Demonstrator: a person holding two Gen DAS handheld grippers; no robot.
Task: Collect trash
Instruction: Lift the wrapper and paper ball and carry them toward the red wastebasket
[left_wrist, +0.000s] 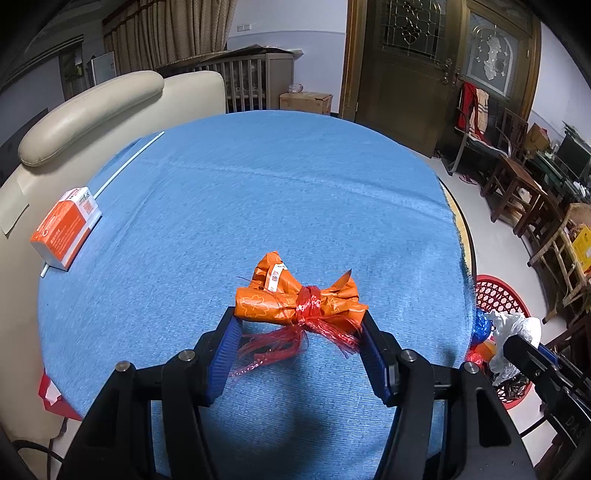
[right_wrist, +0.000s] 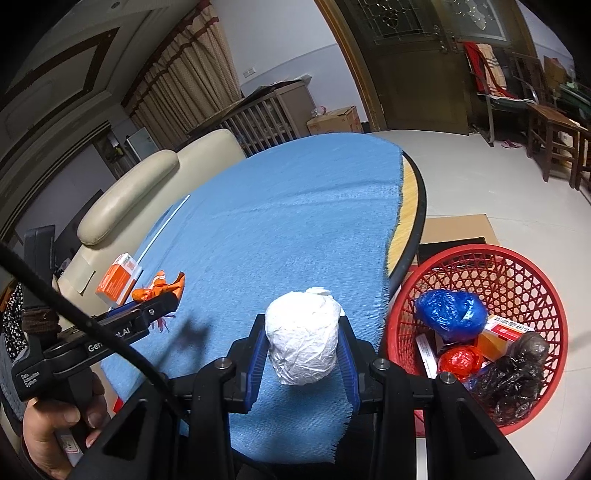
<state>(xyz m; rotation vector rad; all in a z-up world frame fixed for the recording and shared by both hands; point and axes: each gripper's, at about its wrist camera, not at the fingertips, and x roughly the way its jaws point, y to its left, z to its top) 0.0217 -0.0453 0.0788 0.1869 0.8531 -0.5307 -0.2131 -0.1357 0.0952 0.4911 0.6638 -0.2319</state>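
An orange bundle (left_wrist: 295, 299) is being clamped by the left gripper (left_wrist: 301, 326) over the bench (left_wrist: 258, 192). Only in the right view, a white wad (right_wrist: 302, 338) is being gripped by the right gripper (right_wrist: 302, 354), and the basket's (right_wrist: 517, 266) contents are being shown.

Round table (right_wrist: 413, 206), blue cloth (left_wrist: 258, 192), orange box (left_wrist: 62, 229)

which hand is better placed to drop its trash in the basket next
Right. The right gripper is shut on the white wad near the table edge, with the red basket just beside it. The left gripper holds the orange wrapper farther away.
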